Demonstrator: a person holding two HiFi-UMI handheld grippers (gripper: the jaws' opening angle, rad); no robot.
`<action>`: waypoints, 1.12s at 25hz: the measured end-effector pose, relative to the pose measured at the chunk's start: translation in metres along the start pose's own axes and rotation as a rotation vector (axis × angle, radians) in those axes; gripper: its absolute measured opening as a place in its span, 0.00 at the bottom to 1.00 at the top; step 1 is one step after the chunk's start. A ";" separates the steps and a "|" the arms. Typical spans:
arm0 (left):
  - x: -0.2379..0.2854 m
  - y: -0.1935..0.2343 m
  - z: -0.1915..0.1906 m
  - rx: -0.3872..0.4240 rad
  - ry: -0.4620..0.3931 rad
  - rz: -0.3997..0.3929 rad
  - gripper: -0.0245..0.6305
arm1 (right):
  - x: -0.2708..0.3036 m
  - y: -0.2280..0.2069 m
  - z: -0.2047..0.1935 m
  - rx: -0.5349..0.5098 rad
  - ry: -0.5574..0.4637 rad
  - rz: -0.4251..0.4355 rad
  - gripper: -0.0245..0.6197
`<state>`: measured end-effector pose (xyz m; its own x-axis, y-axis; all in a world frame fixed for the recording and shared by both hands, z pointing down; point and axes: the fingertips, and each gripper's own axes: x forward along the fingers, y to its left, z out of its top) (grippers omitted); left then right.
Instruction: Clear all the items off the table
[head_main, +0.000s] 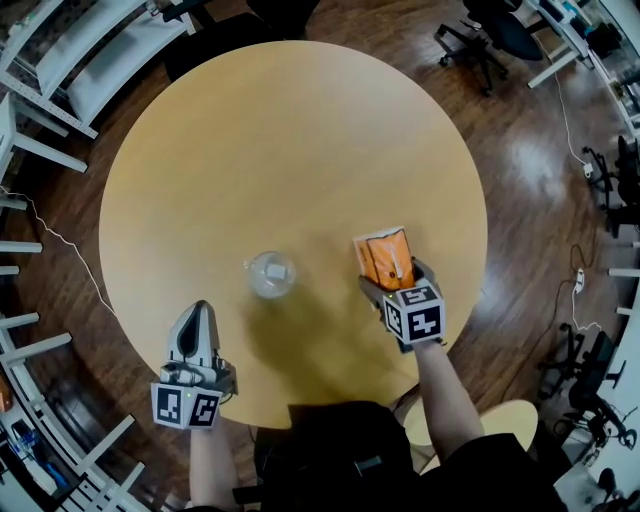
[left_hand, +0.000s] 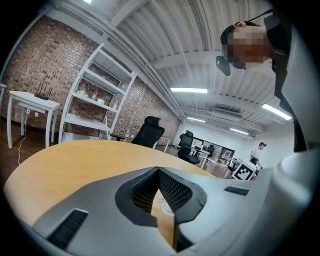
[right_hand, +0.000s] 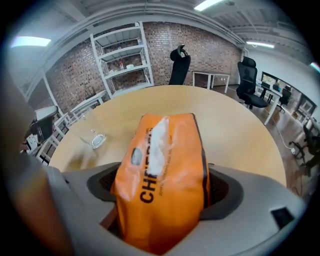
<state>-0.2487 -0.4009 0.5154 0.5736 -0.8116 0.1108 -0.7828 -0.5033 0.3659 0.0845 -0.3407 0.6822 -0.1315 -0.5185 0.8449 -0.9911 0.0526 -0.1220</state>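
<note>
Right gripper (head_main: 392, 280): jaws wide, pads pressed on both sides of an orange tissue pack (head_main: 386, 255) at the near right part of the round desk (head_main: 290, 150).
Pack: soft orange wrapper with a white patch along its top face. Its dark lettering is legible only in the right gripper view.
Left gripper (head_main: 200, 315): jaws together, empty, at the desk's near left edge.
Clear glass (head_main: 271, 274): upright between the grippers, only a sliver in the left gripper view.

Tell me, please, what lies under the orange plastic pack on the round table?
The orange plastic pack rests on the round wooden table; only bare tabletop shows around it. Whatever is beneath it is covered, and the right gripper hides its near end.
</note>
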 end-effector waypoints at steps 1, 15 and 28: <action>-0.002 -0.001 0.002 0.003 -0.002 -0.003 0.03 | -0.001 0.001 -0.001 0.015 -0.001 0.001 0.74; -0.042 -0.046 0.036 0.022 -0.077 -0.214 0.03 | -0.110 0.029 0.004 0.098 -0.209 -0.108 0.73; -0.025 -0.198 0.029 0.030 -0.016 -0.760 0.03 | -0.280 -0.016 -0.143 0.492 -0.399 -0.491 0.73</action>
<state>-0.1150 -0.2896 0.4129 0.9542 -0.2424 -0.1752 -0.1800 -0.9333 0.3109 0.1343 -0.0741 0.5227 0.4266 -0.6557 0.6229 -0.8000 -0.5949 -0.0783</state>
